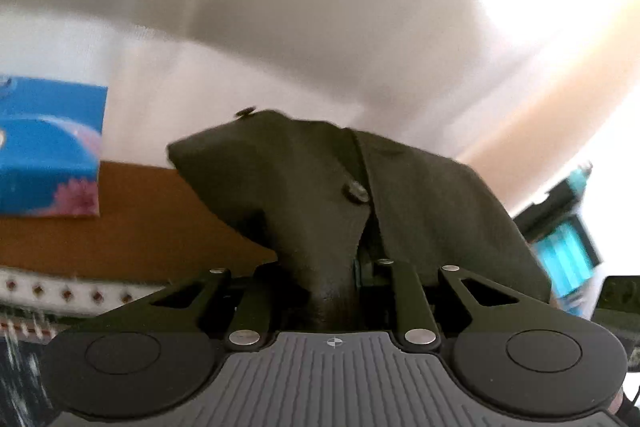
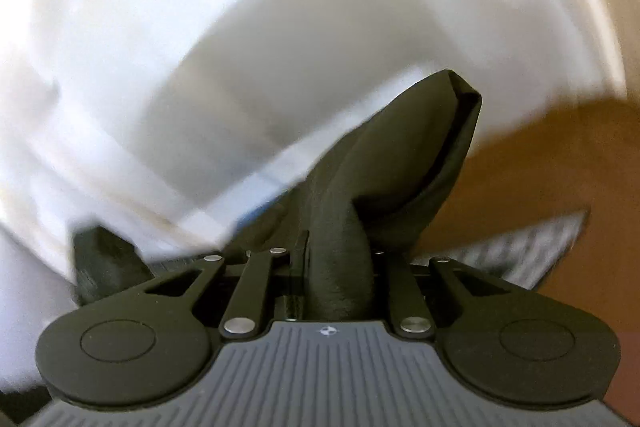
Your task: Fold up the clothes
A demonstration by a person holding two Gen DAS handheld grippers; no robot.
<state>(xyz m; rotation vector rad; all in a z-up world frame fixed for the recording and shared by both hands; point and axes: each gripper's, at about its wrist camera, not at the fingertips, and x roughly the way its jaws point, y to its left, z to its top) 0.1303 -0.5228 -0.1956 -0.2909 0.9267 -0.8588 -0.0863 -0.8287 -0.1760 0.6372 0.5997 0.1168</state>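
A dark olive garment (image 1: pixel 420 199) with buttons bunches up in front of the left wrist camera. My left gripper (image 1: pixel 340 267) is shut on it, and the cloth drapes over and hides the fingertips. In the right wrist view another part of the same dark garment (image 2: pixel 404 167) stands up in a folded point, with my right gripper (image 2: pixel 340 259) shut on it. Both views are tilted upward and blurred by motion. The fingertips of both grippers are covered by fabric.
A blue picture (image 1: pixel 48 147) hangs on the white wall above an orange-brown band (image 1: pixel 132 227). Patterned fabric (image 1: pixel 60 291) lies at lower left, and a teal and black object (image 1: pixel 568 247) sits at right. A striped grey surface (image 2: pixel 520 247) shows at right in the right wrist view.
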